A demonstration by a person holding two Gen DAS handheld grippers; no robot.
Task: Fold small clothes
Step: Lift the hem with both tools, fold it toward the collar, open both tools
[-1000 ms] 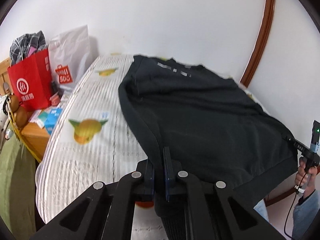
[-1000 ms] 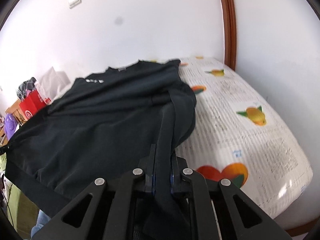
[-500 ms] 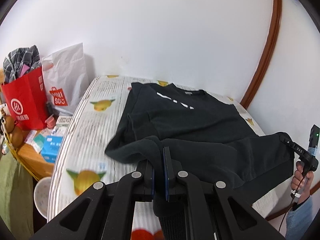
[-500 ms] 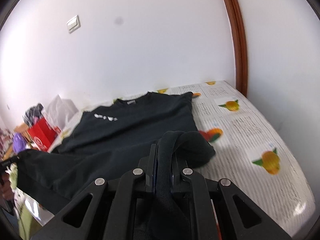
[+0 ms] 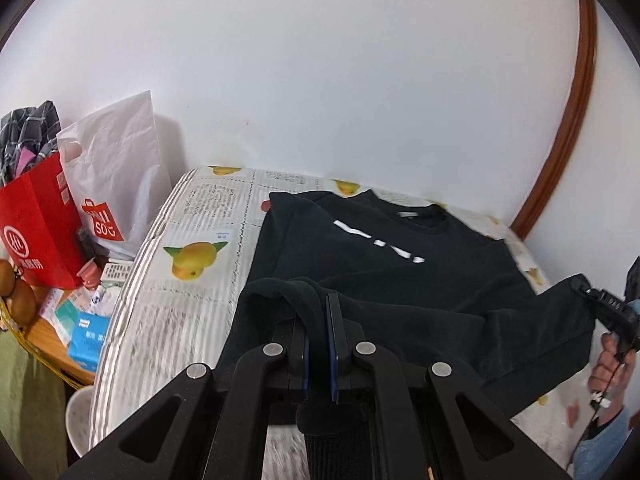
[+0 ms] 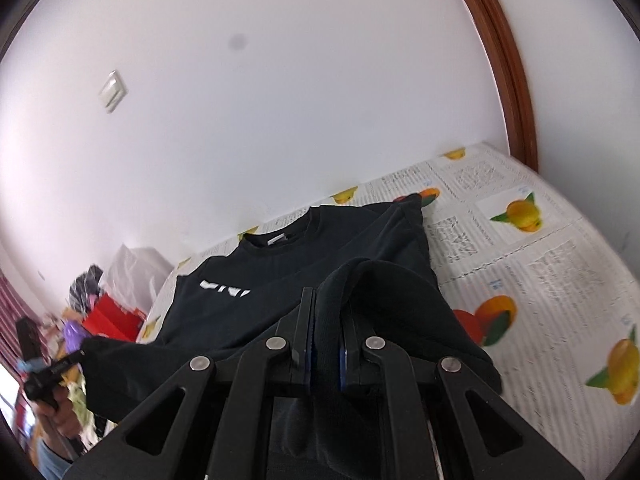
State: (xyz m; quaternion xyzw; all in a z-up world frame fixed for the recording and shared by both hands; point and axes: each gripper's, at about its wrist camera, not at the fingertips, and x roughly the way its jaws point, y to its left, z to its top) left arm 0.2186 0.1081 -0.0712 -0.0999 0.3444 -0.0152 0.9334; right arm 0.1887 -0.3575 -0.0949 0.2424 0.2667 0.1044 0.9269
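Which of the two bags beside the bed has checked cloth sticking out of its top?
The red paper bag, standing at the far left. The white plastic bag next to it, nearer the bed, shows no cloth.

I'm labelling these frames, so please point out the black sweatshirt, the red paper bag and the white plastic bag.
black sweatshirt (image 5: 372, 256): left wrist view, on its chest.
red paper bag (image 5: 38, 220): left wrist view, on its front face.
white plastic bag (image 5: 120, 152): left wrist view, on its upper side.
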